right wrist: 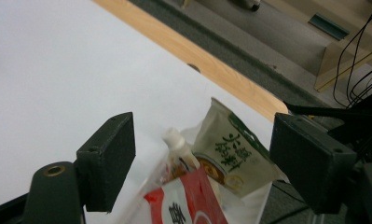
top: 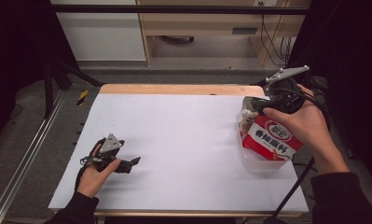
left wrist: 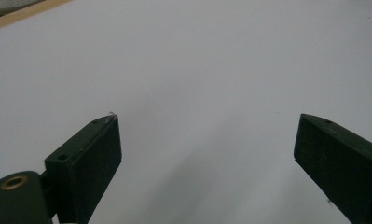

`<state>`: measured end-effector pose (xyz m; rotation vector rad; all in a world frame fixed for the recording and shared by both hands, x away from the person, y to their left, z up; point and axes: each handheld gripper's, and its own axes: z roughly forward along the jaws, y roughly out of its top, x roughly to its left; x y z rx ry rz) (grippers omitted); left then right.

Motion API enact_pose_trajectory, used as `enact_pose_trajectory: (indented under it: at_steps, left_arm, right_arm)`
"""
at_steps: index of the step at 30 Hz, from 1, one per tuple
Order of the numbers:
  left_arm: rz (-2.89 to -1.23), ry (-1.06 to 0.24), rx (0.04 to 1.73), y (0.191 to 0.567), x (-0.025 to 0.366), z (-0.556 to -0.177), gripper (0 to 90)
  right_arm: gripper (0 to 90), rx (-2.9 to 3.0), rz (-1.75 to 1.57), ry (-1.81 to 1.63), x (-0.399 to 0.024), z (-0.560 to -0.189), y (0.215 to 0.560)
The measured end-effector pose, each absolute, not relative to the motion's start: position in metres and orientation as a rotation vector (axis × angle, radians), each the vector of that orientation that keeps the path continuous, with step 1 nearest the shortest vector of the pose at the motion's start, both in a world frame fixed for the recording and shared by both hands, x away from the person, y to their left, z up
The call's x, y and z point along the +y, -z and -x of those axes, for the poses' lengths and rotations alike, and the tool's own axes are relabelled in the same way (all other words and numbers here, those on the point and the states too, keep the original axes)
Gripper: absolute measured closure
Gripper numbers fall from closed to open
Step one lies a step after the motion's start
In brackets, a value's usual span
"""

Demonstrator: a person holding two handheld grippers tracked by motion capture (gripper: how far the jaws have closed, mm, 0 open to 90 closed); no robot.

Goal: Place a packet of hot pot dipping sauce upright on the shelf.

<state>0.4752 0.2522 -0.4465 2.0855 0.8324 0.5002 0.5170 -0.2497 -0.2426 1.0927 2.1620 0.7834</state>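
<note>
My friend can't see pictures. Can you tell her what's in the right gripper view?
The right gripper is open, its two black jaws standing wide above a red sauce packet, touching nothing. Behind it stand a small white bottle cap and a beige-and-green packet. All sit by the edge of a white table.

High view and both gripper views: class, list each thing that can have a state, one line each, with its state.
Left gripper: open, low over the table, nothing between its jaws.
Right gripper: open above the packets.
Clear container: standing, full of packets.
Red packet: upright in the container.
Pale green-print packet: leaning behind it.
</note>
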Motion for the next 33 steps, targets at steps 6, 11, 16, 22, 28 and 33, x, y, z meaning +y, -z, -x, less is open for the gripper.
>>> enact_pose_trajectory:
  at_steps: [6,11,16,22,28,33]
  left_arm:
    - [-2.086,-0.500,0.831,0.446,0.252,-0.475,7.5]
    - [-2.088,-0.501,0.830,0.447,0.252,-0.475,7.5]
    - [-2.087,-0.499,0.833,0.447,0.252,-0.475,7.5]
    - [-2.090,-0.505,0.836,0.447,0.253,-0.475,7.4]
    - [-2.089,-0.507,0.839,0.447,0.253,-0.475,7.3]
    - [-2.087,-0.508,0.843,0.447,0.253,-0.476,6.9]
  right_arm:
    - [24.2,2.040,-1.157,-0.835,-0.238,-0.524,0.238]
    - [20.8,2.001,-1.157,-0.862,-0.219,-0.523,0.238]
    - [18.0,1.982,-1.152,-0.910,-0.200,-0.523,0.237]
    - [17.5,1.974,-1.136,-0.959,-0.180,-0.520,0.240]
    - [16.5,1.989,-1.124,-0.977,-0.165,-0.520,0.249]
    - [15.9,1.999,-1.121,-0.994,-0.155,-0.520,0.256]
